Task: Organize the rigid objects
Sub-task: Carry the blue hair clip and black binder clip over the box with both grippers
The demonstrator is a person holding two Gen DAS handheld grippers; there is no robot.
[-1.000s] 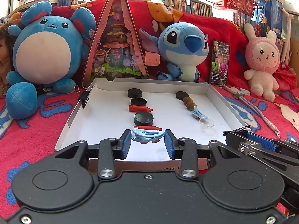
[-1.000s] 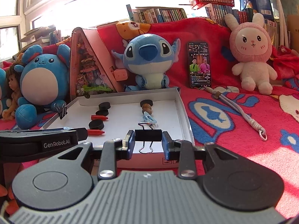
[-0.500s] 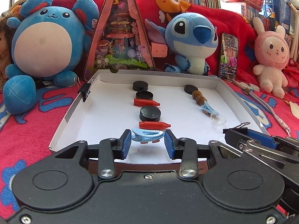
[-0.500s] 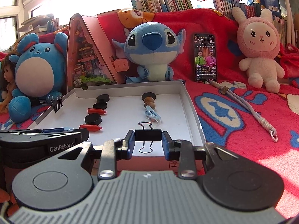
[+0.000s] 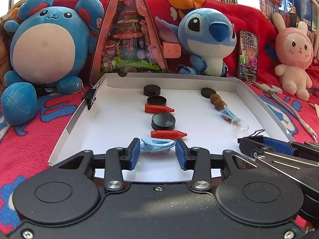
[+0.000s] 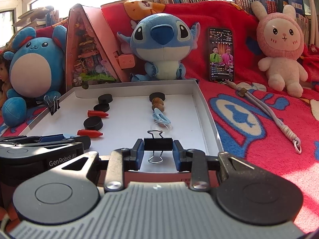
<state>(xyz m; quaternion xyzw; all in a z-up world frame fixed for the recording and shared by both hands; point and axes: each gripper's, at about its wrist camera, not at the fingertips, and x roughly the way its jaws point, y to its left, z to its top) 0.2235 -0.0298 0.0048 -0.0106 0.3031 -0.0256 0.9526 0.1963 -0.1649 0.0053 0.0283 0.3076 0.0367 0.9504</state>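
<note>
A white cardboard tray [image 5: 85, 119] lies on a red patterned blanket [image 5: 30, 139], with soft toys lined up behind it: a round blue one [image 5: 45, 45], a blue big-eared one [image 5: 207, 39] and a pink rabbit [image 5: 293, 55]. A triangular toy box [image 5: 127, 39] and a lit phone [image 5: 248, 55] lean up between them, and a grey cord [image 6: 269, 115] trails across the blanket to the right of the tray.

The left claw [image 5: 157, 149] is closed on a light blue clip [image 5: 157, 145], held crosswise over the near end of the tray, just this side of the nearer red crayon [image 5: 167, 134]. The right claw [image 6: 158, 149] is clamped on a black binder clip [image 6: 158, 143], its wire handles pointing fore and aft, over the near right part of the tray, just short of a clear dish [image 5: 240, 125].

In the tray, the left row has three black pucks [image 5: 163, 121] and two red crayons. The right row has one black puck [image 5: 208, 92], brown nuts [image 5: 216, 100] too bunched to count, a second blue clip [image 5: 229, 114] and the dish. Another binder clip [image 5: 90, 98] grips the tray's left wall.
</note>
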